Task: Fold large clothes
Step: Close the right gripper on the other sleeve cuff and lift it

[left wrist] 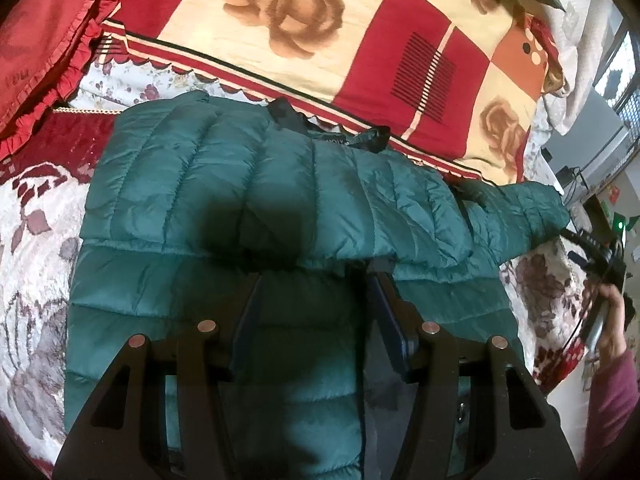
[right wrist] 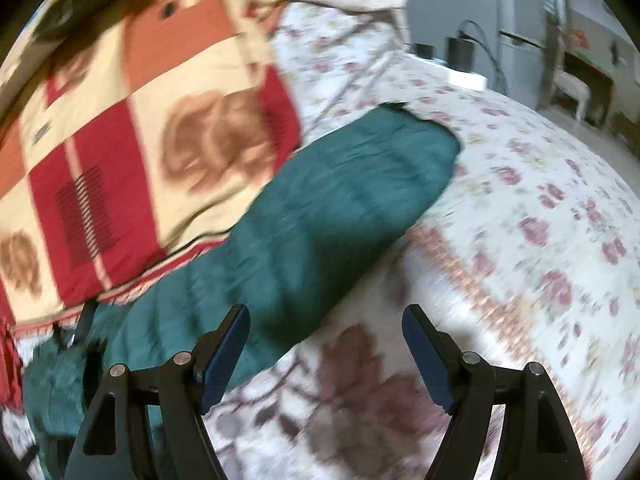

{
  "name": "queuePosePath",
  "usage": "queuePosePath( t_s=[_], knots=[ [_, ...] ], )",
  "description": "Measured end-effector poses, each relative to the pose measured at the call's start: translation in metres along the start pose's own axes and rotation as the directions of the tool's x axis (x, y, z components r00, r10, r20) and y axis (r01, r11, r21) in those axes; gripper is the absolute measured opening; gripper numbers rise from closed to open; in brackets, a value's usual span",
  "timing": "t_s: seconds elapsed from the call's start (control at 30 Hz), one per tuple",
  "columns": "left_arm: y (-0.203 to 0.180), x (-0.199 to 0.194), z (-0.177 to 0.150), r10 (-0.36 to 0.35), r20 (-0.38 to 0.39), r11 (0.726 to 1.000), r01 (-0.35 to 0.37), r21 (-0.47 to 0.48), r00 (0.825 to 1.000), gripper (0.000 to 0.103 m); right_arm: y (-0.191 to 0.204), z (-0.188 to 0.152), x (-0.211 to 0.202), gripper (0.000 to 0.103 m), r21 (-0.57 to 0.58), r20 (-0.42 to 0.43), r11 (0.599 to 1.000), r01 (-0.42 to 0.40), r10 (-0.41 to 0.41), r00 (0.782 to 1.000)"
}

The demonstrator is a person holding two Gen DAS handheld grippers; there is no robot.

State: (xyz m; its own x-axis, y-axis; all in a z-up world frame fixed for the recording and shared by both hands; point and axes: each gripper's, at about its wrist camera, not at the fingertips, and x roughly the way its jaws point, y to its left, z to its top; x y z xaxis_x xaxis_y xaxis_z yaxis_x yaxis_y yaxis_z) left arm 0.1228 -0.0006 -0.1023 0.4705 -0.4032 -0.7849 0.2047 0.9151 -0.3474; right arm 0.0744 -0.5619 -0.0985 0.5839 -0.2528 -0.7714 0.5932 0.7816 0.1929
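A teal puffer jacket lies spread on the bed, with one sleeve folded across its chest and the other sleeve stretched out to the right. My left gripper rests low on the jacket's body. Its jaws stand apart and their tips reach the lower edge of the folded sleeve, which partly hides them. The right wrist view is blurred. There my right gripper is open above the bedspread beside the outstretched sleeve, with nothing between its fingers. A person's hand carries that gripper at the right edge of the left wrist view.
A red and cream rose quilt lies behind the jacket, and a red ruffled pillow sits at the far left. The floral bedspread runs on to the right. A charger and cables sit past the bed's far edge, near a stool.
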Motion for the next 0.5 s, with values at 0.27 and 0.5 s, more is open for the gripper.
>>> queuePosePath(
  t_s=[0.27,0.5],
  knots=[
    [0.004,0.0,-0.004,0.023,-0.007,1.0,-0.023,-0.001,1.0,0.055,-0.046,0.037,0.018,0.076,0.191,0.027,0.981,-0.027,0.022,0.999],
    [0.015,-0.003,-0.003,0.055,0.004,0.998,-0.055,-0.03,0.998,0.055,-0.052,0.048,0.042,0.076,0.244,0.024,0.967,-0.069,0.065,0.998]
  ],
)
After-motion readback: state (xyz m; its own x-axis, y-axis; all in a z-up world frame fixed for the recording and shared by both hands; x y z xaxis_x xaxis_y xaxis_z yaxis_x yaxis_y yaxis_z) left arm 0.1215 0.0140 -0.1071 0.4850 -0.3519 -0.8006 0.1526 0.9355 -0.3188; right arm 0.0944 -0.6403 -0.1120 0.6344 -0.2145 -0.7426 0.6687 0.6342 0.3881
